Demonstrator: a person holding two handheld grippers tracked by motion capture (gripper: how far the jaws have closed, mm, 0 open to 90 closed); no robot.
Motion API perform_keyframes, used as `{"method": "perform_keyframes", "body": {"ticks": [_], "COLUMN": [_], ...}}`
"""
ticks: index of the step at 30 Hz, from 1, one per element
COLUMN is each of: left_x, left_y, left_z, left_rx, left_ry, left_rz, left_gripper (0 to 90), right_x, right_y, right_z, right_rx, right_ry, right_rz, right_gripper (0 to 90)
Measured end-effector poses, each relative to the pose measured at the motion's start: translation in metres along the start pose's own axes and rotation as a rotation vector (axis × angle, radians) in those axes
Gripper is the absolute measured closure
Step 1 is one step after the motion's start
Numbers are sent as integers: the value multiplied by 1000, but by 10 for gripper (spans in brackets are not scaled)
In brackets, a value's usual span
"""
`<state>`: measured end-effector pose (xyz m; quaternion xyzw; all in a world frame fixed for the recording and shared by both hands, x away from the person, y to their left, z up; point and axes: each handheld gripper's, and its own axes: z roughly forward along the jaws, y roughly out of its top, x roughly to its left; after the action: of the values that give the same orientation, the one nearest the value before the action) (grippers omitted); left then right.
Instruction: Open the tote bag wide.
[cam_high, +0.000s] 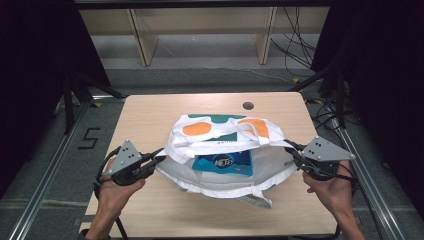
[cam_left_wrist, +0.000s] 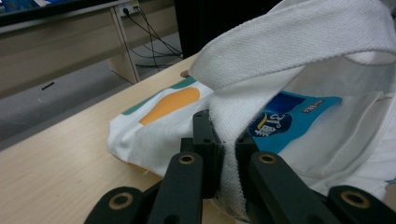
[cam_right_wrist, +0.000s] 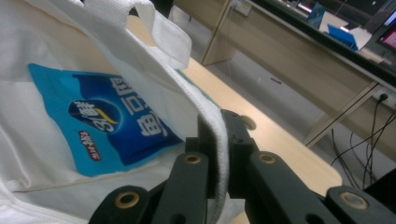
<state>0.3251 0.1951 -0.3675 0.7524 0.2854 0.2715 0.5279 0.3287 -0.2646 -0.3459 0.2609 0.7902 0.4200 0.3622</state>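
between both sets of fingers (cam_left_wrist: 223, 154) sit the white bag (cam_high: 225, 165) straps, clamped tight; lift evenly so the blue packet (cam_high: 222, 163) stays inside.

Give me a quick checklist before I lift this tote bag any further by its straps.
1. Left tool clamped on its white strap: ok.
2. Right tool clamped on the other strap: ok.
3. Blue packet inside the tote bag: ok, visible through the opening.
4. Bag mouth held open between the tools: ok.
5. Bag bottom off the table: cannot tell.
6. Packet's weight: cannot tell.
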Motion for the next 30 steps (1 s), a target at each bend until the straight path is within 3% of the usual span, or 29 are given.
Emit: {"method": "perform_keyframes", "body": {"ticks": [1,4,7,13,16,18,20,21,22,24,26,28,30], "left_x": [-1,-2,-3,-4,-5,-4,-2,-2,-5,-1,5,15,22], "left_y": [3,15,27,58,77,87,98,101,102,104,100,95,88], "left_z": [-2,-7,-13,-24,-30,-36,-41,-42,-42,-41,-35,-27,-20], "left_rx": [6,-39,-65,-113,-167,-174,-188,-191,-198,-196,-181,-203,-199], "left_ry": [5,12,9,6,-11,-11,12,9,-8,-6,-8,-9,-14], "left_rz": [-15,-22,9,65,60,91,150,157,107,98,46,12,-20], "left_gripper": [857,860,861,863,865,865,865,865,865,865,864,862,860], "right_x": [-1,-6,-10,-19,-24,-28,-31,-32,-34,-39,-42,-47,-48], "right_y": [3,12,21,42,53,60,67,69,72,78,82,83,83], "right_z": [-2,-7,-14,-30,-38,-42,-45,-44,-44,-42,-36,-28,-20], "right_rx": [-2,-23,-27,-45,-59,-75,-72,-72,-73,-72,-68,-63,-54], "right_ry": [0,-4,-10,-42,-53,-56,-63,-63,-72,-73,-67,-73,-58], "right_rz": [-2,-21,-14,-72,-85,-87,-94,-97,-106,-117,-101,-107,-81], "right_gripper": [882,883,883,884,884,884,884,884,885,884,884,884,884]}}
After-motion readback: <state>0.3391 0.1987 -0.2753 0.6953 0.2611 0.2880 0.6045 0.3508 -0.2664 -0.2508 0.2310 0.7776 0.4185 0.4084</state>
